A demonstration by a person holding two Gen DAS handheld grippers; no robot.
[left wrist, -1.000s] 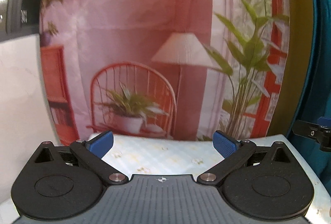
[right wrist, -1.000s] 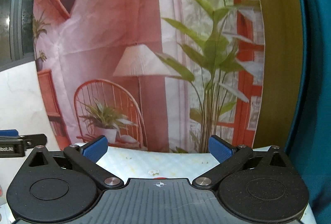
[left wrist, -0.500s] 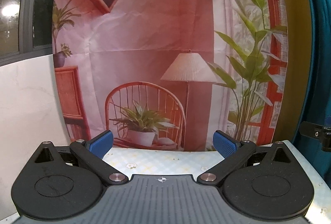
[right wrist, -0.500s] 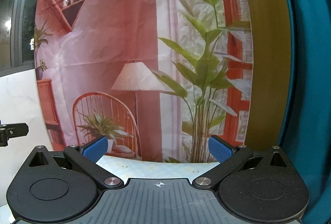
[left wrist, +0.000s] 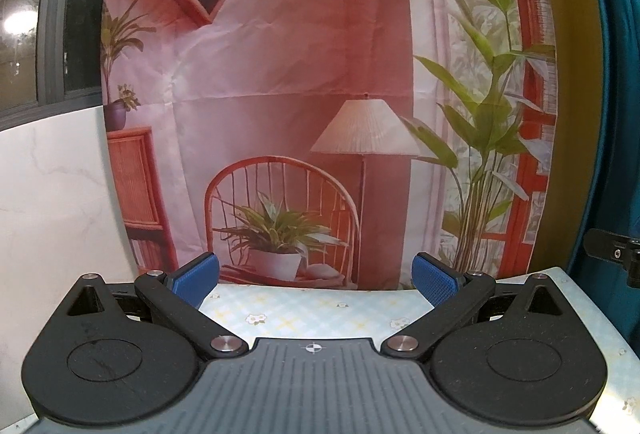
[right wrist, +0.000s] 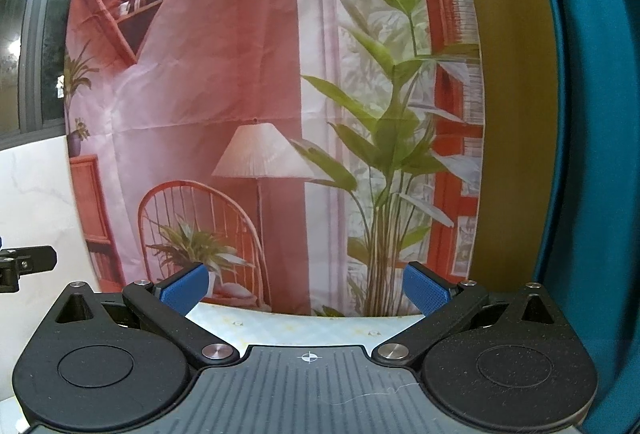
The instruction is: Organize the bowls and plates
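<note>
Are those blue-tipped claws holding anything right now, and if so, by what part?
Nothing is held. The left gripper and the right gripper both stand open, with only the tablecloth showing between their fingers.

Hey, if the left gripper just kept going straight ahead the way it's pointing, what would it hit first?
Probably the printed backdrop hanging behind the table. The left gripper is open with nothing between its fingers, and only bare tablecloth lies ahead before the fabric. Depth is hard to judge through the fisheye.
</note>
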